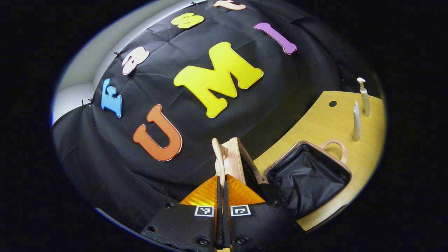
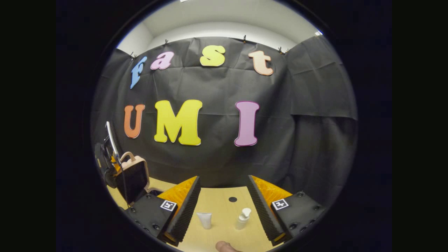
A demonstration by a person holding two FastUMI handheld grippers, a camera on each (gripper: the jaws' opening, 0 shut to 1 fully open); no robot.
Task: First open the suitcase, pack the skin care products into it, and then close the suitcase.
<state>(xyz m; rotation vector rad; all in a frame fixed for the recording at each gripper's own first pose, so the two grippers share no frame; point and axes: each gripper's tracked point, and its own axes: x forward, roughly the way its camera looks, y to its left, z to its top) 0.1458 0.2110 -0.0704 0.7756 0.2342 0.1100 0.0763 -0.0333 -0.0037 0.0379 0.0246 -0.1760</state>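
The wooden table (image 1: 325,122) is seen under an open suitcase (image 1: 308,175), whose black-lined half lies flat on it. The beige lid (image 1: 234,161) is raised upright, and its handle (image 1: 219,157) is pinched between the fingers of the left gripper (image 1: 221,185), which are closed almost together on it. In the right gripper view the lifted lid (image 2: 134,176) is seen at the far left. The right gripper (image 2: 224,196) is held with its fingers wide apart and nothing between them. Beyond the suitcase, two skin care products stand on the table, well apart from it: a white tube (image 2: 204,220) and a pump bottle (image 2: 243,218) just beside it.
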